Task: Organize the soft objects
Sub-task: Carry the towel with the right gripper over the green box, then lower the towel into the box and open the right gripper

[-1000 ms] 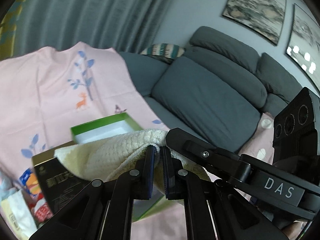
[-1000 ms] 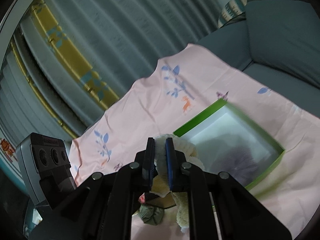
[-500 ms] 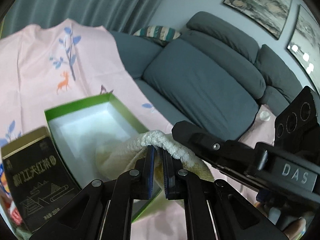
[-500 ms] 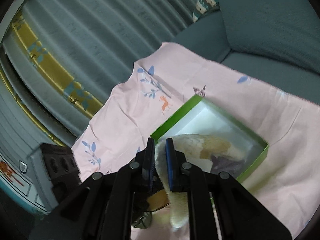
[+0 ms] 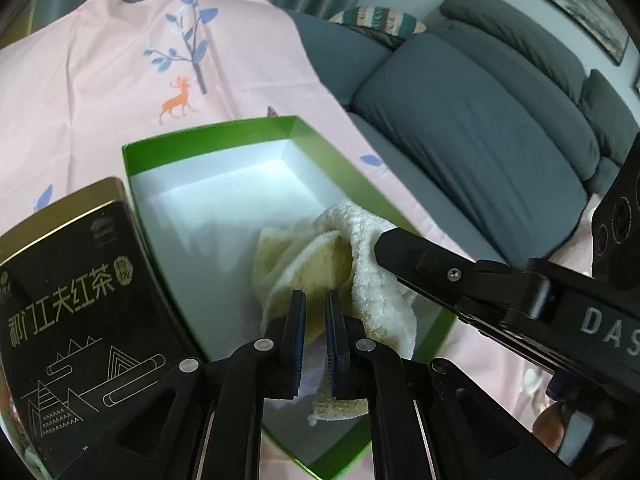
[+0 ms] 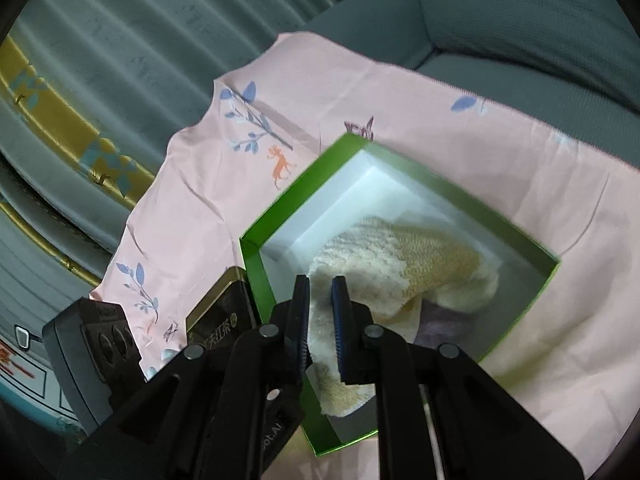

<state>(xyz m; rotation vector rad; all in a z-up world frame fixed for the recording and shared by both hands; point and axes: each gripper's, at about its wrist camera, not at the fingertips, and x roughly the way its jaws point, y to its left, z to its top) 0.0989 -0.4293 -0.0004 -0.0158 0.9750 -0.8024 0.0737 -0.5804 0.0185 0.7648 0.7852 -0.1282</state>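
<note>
A cream fluffy towel hangs bunched inside a green box with a white lining. My left gripper is shut on a fold of the towel near the box's front. The right gripper reaches in from the right and pinches the towel's other end. In the right wrist view the towel lies spread across the floor of the green box, and my right gripper is shut on its near edge. The left gripper's body shows at the lower left there.
A black and gold tea tin stands against the box's left wall, also the tin in the right wrist view. Everything rests on a pink printed cloth over a grey sofa. Curtains hang behind.
Both grippers have come down with the towel, from above the box to inside it. The towel now rests on the box floor, and the tea tin looms closer on the left.
</note>
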